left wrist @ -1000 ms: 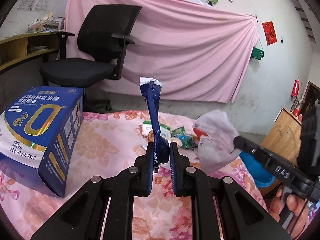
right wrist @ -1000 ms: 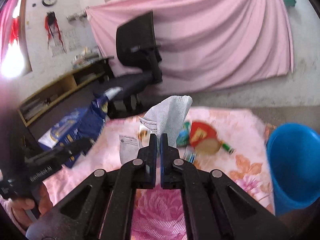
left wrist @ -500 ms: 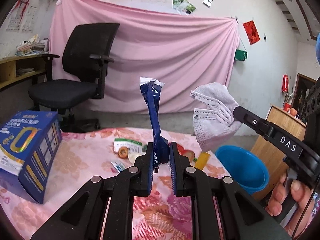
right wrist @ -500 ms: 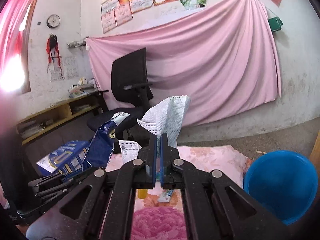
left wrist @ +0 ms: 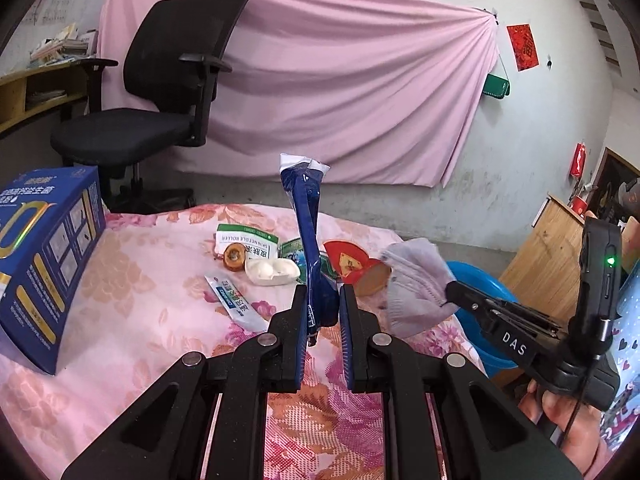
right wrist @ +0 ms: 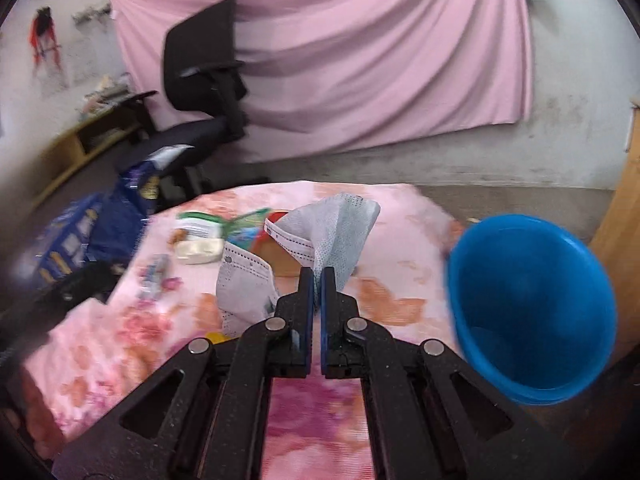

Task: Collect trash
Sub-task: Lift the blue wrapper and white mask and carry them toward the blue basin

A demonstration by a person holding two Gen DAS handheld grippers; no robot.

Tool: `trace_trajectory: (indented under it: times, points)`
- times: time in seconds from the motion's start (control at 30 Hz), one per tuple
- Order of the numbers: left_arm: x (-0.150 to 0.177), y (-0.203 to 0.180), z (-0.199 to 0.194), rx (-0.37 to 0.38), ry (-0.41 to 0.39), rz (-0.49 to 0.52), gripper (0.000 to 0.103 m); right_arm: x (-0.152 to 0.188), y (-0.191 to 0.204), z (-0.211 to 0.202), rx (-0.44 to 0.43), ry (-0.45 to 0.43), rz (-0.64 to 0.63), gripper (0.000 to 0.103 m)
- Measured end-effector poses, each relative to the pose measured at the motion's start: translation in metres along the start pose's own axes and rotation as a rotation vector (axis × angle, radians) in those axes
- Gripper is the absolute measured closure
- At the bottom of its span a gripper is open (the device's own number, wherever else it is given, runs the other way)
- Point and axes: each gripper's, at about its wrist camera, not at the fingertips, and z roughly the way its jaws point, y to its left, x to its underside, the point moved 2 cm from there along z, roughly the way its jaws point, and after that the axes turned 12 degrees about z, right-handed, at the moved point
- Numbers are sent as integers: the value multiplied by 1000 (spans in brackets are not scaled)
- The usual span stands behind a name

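1. My right gripper (right wrist: 317,280) pinches a grey face mask (right wrist: 320,236) above the floral cloth (right wrist: 384,292).
2. A blue bucket (right wrist: 532,304) stands just right.
3. Wrappers (right wrist: 200,236) lie beyond, blurred.

Glossy foil wrapper (left wrist: 306,216), soft cloth mask (right wrist: 336,236), smooth plastic bin (right wrist: 532,304)

A pink cloth (left wrist: 340,80) hangs in folds across the far whitewashed wall (left wrist: 560,80). A black office chair (left wrist: 160,100) stands on the grey floor (left wrist: 440,216) at far left, beside a yellow wooden desk (left wrist: 24,92) stacked with papers. A wooden cabinet (left wrist: 548,248) sits at right.
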Motion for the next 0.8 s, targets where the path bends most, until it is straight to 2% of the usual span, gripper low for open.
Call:
trace_trajectory:
  times: [0.23, 0.4, 0.57, 0.67, 0.8]
  points:
    - [1, 4, -1, 16, 5, -2, 91, -10, -26, 4, 99, -14, 13, 77]
    - [1, 1, -3, 21, 3, 9, 91, -13, -41, -1, 101, -19, 61, 77]
    - [2, -10, -3, 36, 4, 50, 91, -13, -43, -3, 144, -25, 35, 77]
    - [3, -19, 4, 69, 38, 89, 91, -8, -49, 0, 146, 4, 25, 77]
    - [6, -36, 27, 158, 144, 151, 91, 0, -57, -3, 119, 38, 42, 77]
